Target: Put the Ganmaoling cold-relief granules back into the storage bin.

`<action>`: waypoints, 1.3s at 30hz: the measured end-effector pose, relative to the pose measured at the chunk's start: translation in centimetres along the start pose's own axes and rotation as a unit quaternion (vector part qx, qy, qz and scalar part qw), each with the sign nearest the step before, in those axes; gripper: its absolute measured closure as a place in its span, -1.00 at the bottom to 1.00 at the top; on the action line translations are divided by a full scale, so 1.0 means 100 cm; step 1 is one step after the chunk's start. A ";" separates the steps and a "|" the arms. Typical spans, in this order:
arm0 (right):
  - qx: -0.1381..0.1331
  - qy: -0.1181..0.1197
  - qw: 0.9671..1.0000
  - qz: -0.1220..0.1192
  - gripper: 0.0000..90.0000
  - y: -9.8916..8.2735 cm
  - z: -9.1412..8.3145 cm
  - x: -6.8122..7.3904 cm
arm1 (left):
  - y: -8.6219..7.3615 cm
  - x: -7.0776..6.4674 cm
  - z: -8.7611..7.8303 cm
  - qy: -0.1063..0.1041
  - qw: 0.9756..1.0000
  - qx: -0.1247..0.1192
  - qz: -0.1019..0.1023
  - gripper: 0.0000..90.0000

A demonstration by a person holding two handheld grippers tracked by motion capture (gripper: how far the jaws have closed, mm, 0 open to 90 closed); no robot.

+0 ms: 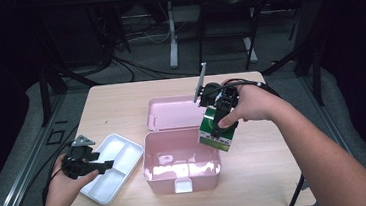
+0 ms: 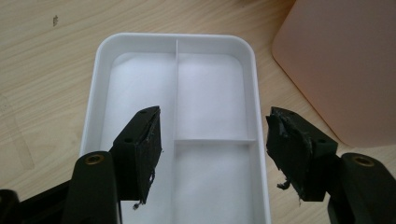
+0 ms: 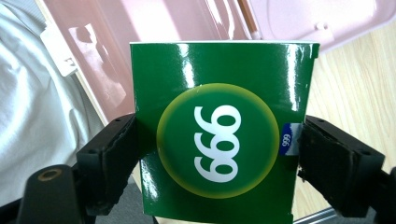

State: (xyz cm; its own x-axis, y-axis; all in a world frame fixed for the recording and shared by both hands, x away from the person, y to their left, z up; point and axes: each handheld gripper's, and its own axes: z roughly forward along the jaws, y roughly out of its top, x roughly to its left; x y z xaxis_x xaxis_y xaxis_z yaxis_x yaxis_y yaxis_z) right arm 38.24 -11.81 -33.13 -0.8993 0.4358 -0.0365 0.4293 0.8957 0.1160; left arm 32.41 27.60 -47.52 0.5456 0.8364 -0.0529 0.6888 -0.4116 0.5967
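Right hand-held gripper (image 1: 221,122) clamps green box (image 1: 217,130) by its sides, long axis upright, just above pink bin's (image 1: 182,179) right rim; bin opening lies down-left. Left hand-held gripper (image 1: 107,165) gapes w/ nothing between, over white tray (image 1: 127,149), farther off.

We take this for a lab or test room set up for recording — not a home. A small wooden table (image 1: 120,101) stands alone on grey carpet, ringed by dark metal frame struts (image 1: 45,95) like a rig. Black cables (image 1: 132,67) trail loose across the floor behind it, and the white leg of another desk (image 1: 173,43) rises farther back. The surroundings are dark and bare — only the tabletop is lit.
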 end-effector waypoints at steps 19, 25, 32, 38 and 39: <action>0.002 0.001 0.997 -0.079 -0.64 0.030 0.012 0.023 | 0.000 -0.001 0.002 -0.001 1.000 0.004 0.002 -0.21; 0.004 0.002 0.992 -0.129 -0.64 0.033 0.016 0.028 | 0.000 -0.001 0.002 -0.001 1.000 0.003 0.003 -0.21; 0.006 0.008 0.985 -0.171 -0.64 0.033 0.022 0.033 | 0.000 -0.001 0.003 -0.001 1.000 0.004 0.004 -0.21; 0.018 0.008 0.979 -0.201 -0.65 0.035 0.027 0.038 | 0.000 -0.002 0.004 -0.001 1.000 0.006 0.004 -0.21; 0.017 0.007 0.979 -0.201 -0.65 0.035 0.028 0.038 | 0.000 -0.002 0.004 -0.002 1.000 0.005 0.004 -0.21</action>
State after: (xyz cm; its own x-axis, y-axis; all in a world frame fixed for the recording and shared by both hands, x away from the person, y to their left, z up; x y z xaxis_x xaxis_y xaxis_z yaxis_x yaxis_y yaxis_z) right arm 36.53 -6.75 -35.65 -0.9973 0.0453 -0.0581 0.0417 0.9972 0.0615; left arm 32.52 27.29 -47.81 0.5521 0.8322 -0.0515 0.6900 -0.4214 0.5885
